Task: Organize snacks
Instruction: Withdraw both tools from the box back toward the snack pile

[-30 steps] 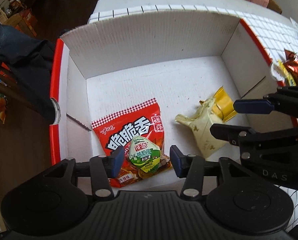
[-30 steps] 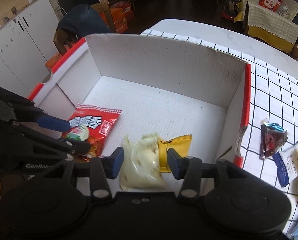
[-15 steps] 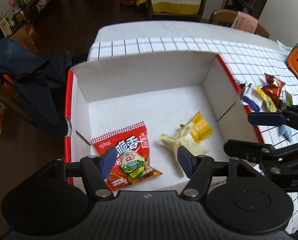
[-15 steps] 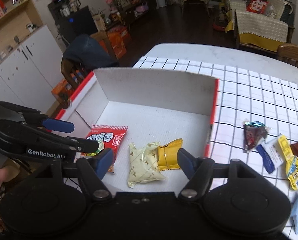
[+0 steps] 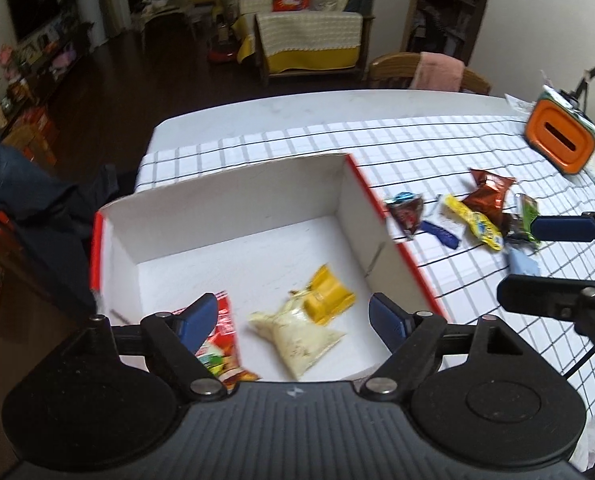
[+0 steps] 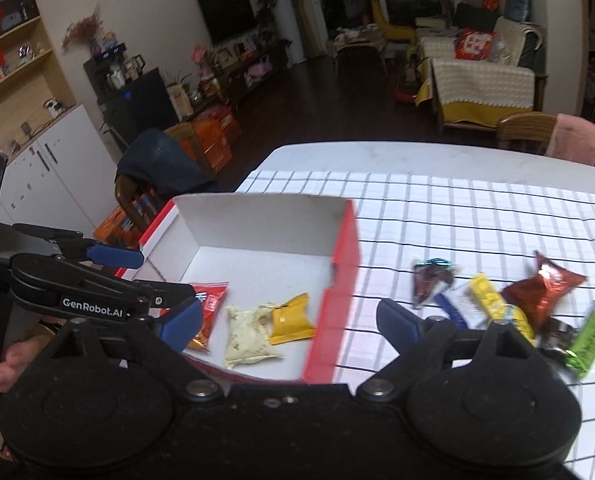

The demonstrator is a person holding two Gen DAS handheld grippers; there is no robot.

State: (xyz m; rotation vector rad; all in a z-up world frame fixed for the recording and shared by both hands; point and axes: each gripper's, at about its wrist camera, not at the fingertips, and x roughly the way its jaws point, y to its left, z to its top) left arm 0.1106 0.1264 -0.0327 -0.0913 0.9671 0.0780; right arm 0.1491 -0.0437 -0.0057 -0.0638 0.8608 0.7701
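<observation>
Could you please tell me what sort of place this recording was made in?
Most likely a home, an open living and dining room. A dining table with a checked cloth stands near a sofa with a cushion, and a TV hangs on the wall.

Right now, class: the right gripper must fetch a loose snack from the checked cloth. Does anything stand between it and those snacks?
Nothing visible does. The right gripper, its jaws opening and empty, hangs over the box's red side wall. The loose snacks lie beside the box on the checked cloth, with only bare cloth between them and the box.
</observation>
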